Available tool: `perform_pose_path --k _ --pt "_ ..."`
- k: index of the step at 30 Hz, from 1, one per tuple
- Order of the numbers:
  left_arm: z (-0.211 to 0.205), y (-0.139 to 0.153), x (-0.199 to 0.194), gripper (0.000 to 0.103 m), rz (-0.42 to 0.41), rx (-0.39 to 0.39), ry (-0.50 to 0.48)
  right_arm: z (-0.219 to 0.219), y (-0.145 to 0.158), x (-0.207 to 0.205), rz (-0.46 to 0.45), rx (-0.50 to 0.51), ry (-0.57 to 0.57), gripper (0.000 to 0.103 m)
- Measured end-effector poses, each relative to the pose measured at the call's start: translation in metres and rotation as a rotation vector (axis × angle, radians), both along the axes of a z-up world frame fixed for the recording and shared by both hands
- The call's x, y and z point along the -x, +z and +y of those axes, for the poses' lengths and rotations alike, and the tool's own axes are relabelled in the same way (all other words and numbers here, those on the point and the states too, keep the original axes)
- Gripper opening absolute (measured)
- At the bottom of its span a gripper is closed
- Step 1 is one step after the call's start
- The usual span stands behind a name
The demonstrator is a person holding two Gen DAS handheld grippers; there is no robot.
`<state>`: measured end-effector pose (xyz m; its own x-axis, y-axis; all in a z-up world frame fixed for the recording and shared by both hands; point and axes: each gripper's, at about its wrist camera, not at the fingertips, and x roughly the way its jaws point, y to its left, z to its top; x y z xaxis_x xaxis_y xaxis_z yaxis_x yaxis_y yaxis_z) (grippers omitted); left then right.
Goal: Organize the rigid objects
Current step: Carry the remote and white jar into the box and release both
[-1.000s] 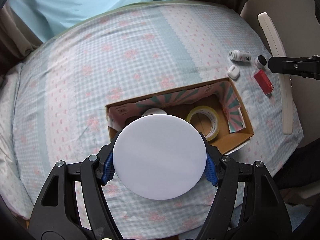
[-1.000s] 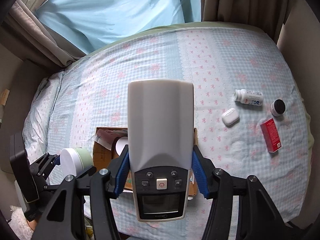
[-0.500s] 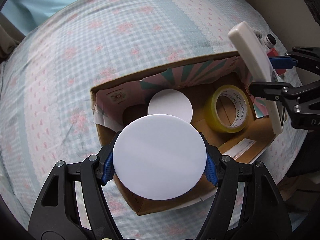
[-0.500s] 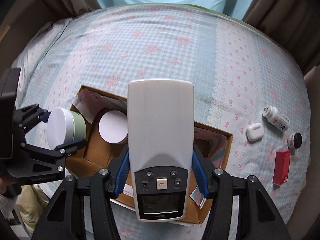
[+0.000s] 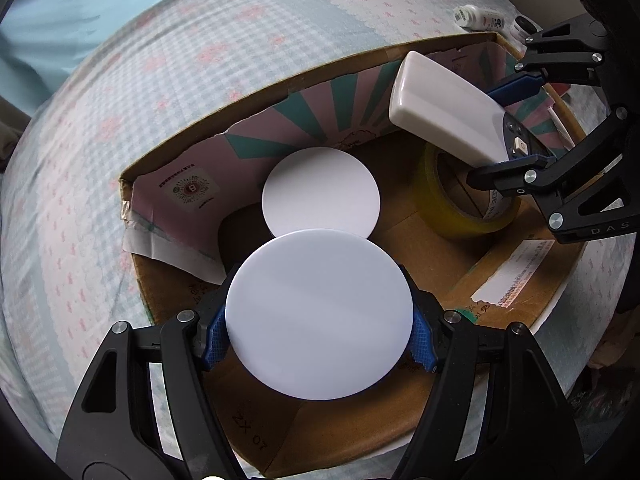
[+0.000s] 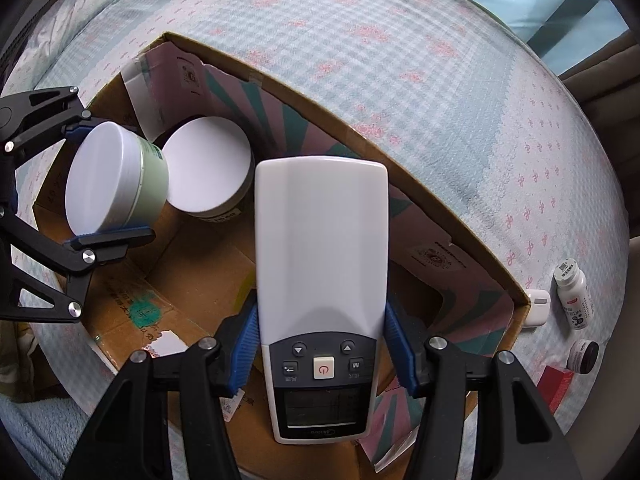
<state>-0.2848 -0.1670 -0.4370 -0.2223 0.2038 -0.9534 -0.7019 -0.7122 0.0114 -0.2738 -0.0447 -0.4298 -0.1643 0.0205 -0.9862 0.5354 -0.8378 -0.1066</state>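
Fingers [image 6: 243, 350] flanking remote [image 6: 320, 264]

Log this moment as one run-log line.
left claw: shut on green jar | right claw: shut on remote | both over cardboard box

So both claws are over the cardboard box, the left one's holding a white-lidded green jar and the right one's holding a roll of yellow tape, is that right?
Not quite. The right claw holds a white and grey remote control, not the tape; the right wrist view shows it clamped between the blue pads. The roll of yellow tape lies inside the open cardboard box. The left claw does hold the white-lidded green jar.
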Motion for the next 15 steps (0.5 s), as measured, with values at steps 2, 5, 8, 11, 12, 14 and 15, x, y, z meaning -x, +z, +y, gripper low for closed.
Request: perform_pose_path --k 2,5,8,11,12,14,15 --pt "-0.001 0.003 -0.003 0.069 -0.014 -0.026 -0.02 -0.005 0.0 0.001 -0.009 0.018 0.028 0.053" --pt "-0.002 0.012 -0.01 0.103 -0.014 -0.068 -0.027 -0.006 0.004 0.006 -0.038 0.088 -0.004 0.053" --pt "-0.001 0.023 -0.009 0.103 -0.021 -0.117 -0.013 0.004 0.012 0.012 -0.073 0.203 -0.087 0.103" --pt "-0.001 0.024 -0.01 0.103 -0.023 -0.11 -0.001 0.012 0.02 0.012 -0.046 0.282 -0.15 0.103" --pt "0.0 0.024 -0.011 0.103 -0.021 -0.103 0.0 0.014 0.023 0.013 -0.028 0.287 -0.16 0.103" --pt "-0.001 0.026 -0.012 0.103 -0.016 -0.097 0.004 0.017 0.026 0.012 -0.013 0.276 -0.178 0.103" --pt "-0.002 0.026 -0.012 0.103 -0.018 -0.095 0.004 0.017 0.027 0.013 -0.012 0.269 -0.187 0.103"
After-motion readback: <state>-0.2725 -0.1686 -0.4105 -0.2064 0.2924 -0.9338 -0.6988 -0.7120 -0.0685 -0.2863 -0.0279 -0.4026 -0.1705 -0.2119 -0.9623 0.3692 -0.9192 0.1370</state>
